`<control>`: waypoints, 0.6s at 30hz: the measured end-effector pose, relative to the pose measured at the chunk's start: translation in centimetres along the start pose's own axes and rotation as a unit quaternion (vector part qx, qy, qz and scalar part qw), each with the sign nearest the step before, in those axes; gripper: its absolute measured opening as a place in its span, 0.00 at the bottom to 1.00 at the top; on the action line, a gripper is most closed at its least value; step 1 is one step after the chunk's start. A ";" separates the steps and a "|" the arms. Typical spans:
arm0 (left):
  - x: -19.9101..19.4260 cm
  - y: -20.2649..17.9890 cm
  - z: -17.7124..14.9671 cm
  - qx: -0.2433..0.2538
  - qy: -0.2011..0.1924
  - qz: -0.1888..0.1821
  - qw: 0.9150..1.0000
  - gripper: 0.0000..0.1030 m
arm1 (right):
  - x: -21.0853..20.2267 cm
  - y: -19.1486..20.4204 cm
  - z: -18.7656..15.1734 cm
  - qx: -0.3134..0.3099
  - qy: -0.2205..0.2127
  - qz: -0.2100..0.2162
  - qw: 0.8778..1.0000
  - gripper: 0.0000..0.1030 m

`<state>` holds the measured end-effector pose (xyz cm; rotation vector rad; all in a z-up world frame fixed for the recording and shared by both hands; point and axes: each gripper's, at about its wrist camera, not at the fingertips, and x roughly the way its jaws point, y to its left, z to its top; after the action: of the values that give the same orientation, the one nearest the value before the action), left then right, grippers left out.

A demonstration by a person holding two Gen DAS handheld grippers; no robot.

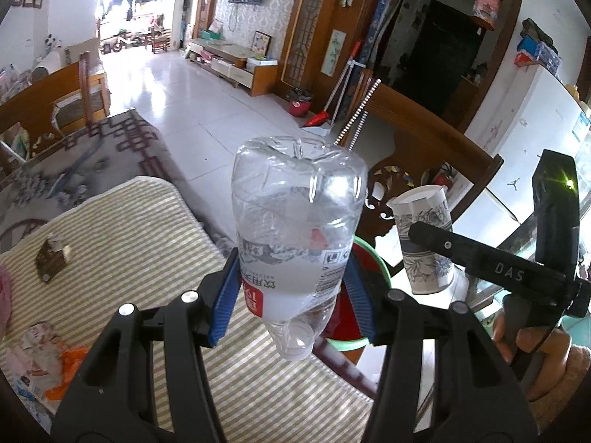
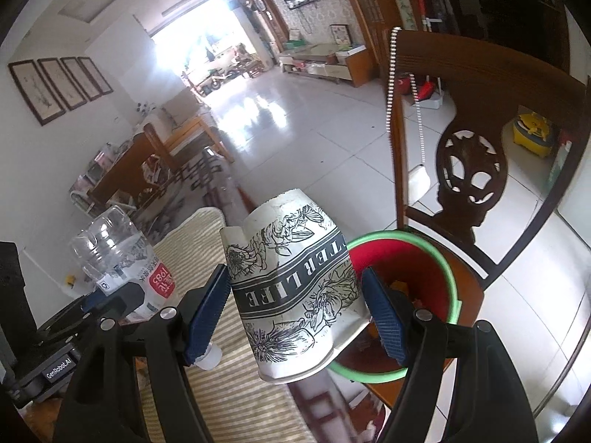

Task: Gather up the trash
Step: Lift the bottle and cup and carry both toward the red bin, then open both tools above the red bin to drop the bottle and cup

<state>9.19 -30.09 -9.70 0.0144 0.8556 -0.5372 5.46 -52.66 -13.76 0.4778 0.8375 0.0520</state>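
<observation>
Bottle (image 1: 295,243) clamped in left gripper (image 1: 291,288); cup (image 2: 295,284) in right gripper (image 2: 295,313).

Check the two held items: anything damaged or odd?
Yes. The paper cup in the right gripper is dented, its rim crumpled, mouth toward the camera. The bottle in the left gripper is upside down, uncapped.
</observation>
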 end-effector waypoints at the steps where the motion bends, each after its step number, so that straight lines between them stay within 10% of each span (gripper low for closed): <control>1: 0.3 -0.2 0.0 0.002 0.002 -0.002 1.000 0.51 | 0.0 -0.5 0.1 0.003 0.000 -0.002 1.000 0.69; 18: 9.9 -3.6 0.0 0.024 0.098 -0.030 0.994 0.56 | 2.4 -6.5 0.6 0.060 0.033 -0.028 0.997 0.73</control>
<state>12.82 -37.60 -16.13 0.0869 1.0380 -0.6188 6.63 -58.11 -17.86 0.5669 0.9214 -0.0346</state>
